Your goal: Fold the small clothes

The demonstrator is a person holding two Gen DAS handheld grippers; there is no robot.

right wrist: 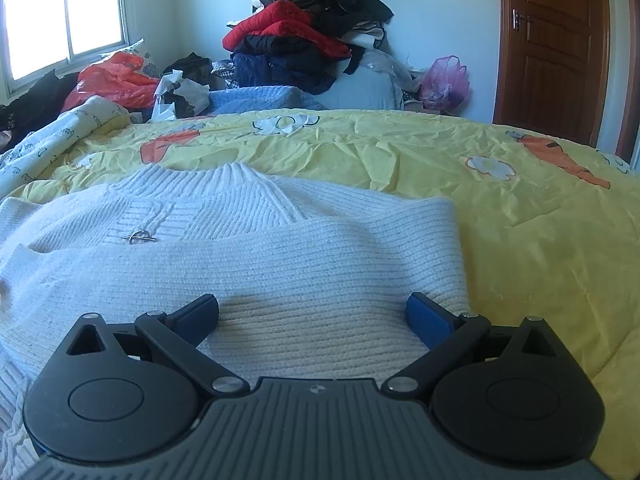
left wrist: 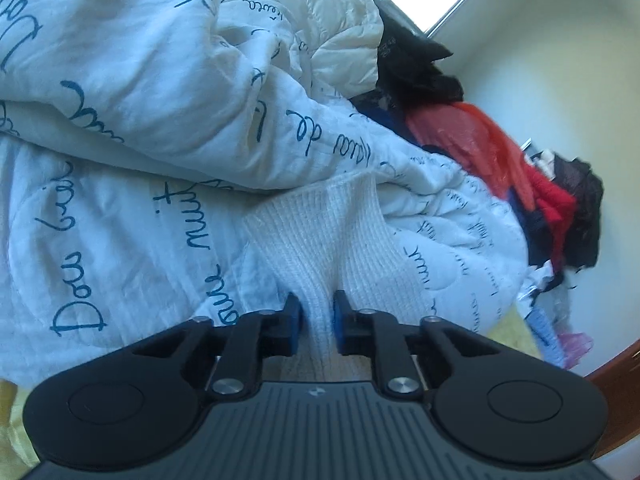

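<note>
A white ribbed knit sweater (right wrist: 256, 256) lies on the yellow bed cover, its collar away from me and a sleeve folded across its front. My right gripper (right wrist: 312, 316) is open, its blue pads low over the near part of the sweater, nothing between them gripped. In the left wrist view, my left gripper (left wrist: 317, 320) is shut on a bunched part of the same white knit sweater (left wrist: 320, 232), which stretches away from the pads toward a quilt.
A white quilt with blue script (left wrist: 160, 120) fills the left wrist view. The yellow carrot-print bed cover (right wrist: 440, 168) spreads right. A pile of red, black and blue clothes (right wrist: 304, 36) and bags stand behind. A brown door (right wrist: 552, 40) is at right, a window (right wrist: 64, 12) at left.
</note>
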